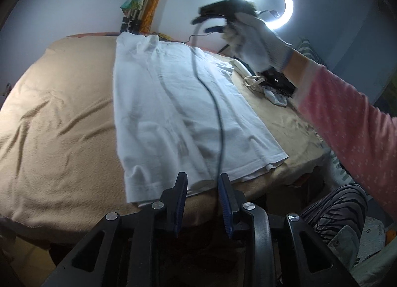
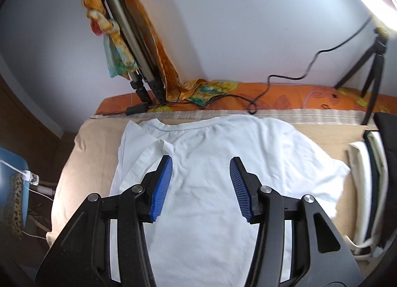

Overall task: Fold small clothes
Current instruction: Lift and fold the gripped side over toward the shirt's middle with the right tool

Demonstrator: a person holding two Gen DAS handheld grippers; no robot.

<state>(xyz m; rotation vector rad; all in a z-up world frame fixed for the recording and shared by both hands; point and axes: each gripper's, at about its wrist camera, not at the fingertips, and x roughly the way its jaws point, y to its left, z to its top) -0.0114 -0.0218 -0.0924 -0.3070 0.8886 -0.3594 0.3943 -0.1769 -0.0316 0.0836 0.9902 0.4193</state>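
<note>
A white t-shirt (image 1: 178, 103) lies flat on a beige blanket (image 1: 57, 118), collar at the far end. Its left sleeve is folded inward over the body (image 2: 148, 155). My left gripper (image 1: 202, 179) is open and empty, hovering just before the shirt's near hem. My right gripper (image 2: 201, 163) is open and empty, held in the air above the shirt's chest (image 2: 211, 163); in the left wrist view it (image 1: 211, 22) appears high over the far end, held by a gloved hand (image 1: 255, 41). A dark cable (image 1: 213, 103) hangs across the shirt.
A tripod draped with patterned cloth (image 2: 129, 46) leans on the wall behind the bed. A ring light (image 1: 268, 4) on a small tripod (image 2: 372, 68) stands at the far right. Bags and clutter (image 1: 270, 83) lie right of the shirt. A blue stool (image 2: 12, 187) stands left.
</note>
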